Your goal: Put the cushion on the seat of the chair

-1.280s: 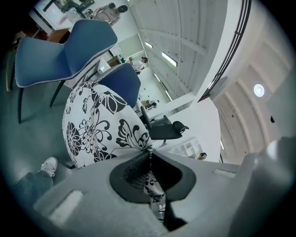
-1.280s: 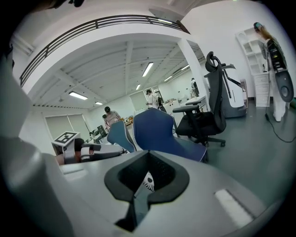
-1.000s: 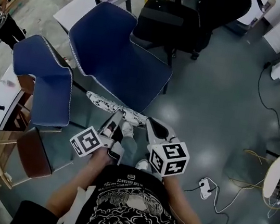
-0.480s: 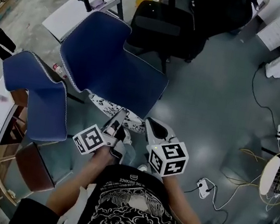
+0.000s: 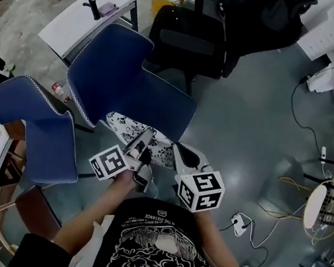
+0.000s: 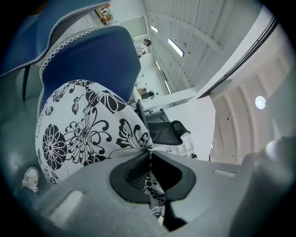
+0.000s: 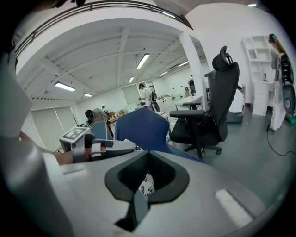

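One smaller blue chair (image 5: 41,132): stood at the far left of the head view, its back edged with pale stitching, apart from the other blue seat.
white table (image 5: 78,18): stood at the upper left, behind both blue chairs, with a few small items on top too small to tell.
larger blue chair (image 5: 130,86): stood left of middle, its seat turned toward the person; in the left gripper view its back (image 6: 88,60) rose just behind the cushion.
cushion (image 5: 135,136): white with black flowers, it hung at the near edge of the larger blue chair's seat, partly over it in the head view; whether it touched the seat could not be told. It filled the left half of the left gripper view (image 6: 83,134).
left gripper (image 5: 143,140): its jaws were clamped on the seam at the cushion's edge (image 6: 149,153), with the patterned cloth spreading out beyond them.
right gripper (image 5: 181,152): it was held just beside the left one at the cushion's right end; its jaws (image 7: 148,155) were closed at the tips, and a scrap of the flowered cloth showed in the opening between them.
black office chair (image 5: 195,33): stood behind the larger blue chair, near the top middle; in the right gripper view it stood right of the blue one (image 7: 208,115).
power strip (image 5: 240,222): lay on the grey floor (image 5: 249,130) to the person's right, with pale cables trailing away from it.
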`<state>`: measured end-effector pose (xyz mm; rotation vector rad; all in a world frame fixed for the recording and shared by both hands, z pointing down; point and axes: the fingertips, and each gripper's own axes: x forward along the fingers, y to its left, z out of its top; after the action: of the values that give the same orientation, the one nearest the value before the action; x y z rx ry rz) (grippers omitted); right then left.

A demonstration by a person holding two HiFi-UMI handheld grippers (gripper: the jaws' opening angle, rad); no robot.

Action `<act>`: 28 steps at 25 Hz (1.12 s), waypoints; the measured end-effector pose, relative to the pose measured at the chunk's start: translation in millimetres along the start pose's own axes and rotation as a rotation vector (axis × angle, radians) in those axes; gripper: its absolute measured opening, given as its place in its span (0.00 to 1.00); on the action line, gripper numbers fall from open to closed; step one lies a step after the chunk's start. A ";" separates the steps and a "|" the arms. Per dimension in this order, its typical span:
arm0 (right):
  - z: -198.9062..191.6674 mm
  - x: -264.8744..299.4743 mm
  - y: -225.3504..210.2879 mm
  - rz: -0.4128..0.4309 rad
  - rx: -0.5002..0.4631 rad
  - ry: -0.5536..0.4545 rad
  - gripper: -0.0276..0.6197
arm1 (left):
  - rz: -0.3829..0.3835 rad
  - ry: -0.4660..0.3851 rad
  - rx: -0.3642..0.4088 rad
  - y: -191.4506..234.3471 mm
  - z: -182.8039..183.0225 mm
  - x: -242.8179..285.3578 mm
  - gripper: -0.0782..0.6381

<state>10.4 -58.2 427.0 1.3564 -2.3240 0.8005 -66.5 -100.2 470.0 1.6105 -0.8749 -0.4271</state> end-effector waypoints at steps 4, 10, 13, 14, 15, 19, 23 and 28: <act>4.6 11.3 1.6 -0.015 -0.012 0.015 0.04 | -0.017 0.017 -0.007 6.1 10.1 12.0 0.12; 12.5 24.5 -0.2 -0.016 -0.035 0.026 0.04 | -0.023 0.004 -0.015 12.8 22.8 25.5 0.12; 15.1 32.5 -1.0 -0.005 -0.046 0.022 0.04 | -0.025 -0.006 -0.013 16.7 28.4 30.0 0.12; 16.9 35.5 -2.3 -0.001 -0.050 0.020 0.04 | -0.026 -0.010 -0.011 17.1 30.2 32.4 0.12; 18.7 38.3 -3.8 0.005 -0.052 0.018 0.04 | -0.027 -0.013 -0.009 17.5 31.8 34.6 0.12; 26.0 48.7 -10.9 0.028 -0.067 0.021 0.04 | -0.015 -0.032 -0.008 21.0 38.3 43.1 0.12; 28.5 58.9 -18.6 0.057 -0.077 0.042 0.04 | 0.004 -0.052 -0.015 25.4 43.7 54.2 0.12; 30.9 80.1 -37.5 0.106 -0.082 0.087 0.04 | 0.034 -0.079 -0.032 35.5 52.5 78.4 0.12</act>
<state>3.7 -146.7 457.2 1.1504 -2.3497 0.7694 -62.8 -194.2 506.1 1.5557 -0.9496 -0.4809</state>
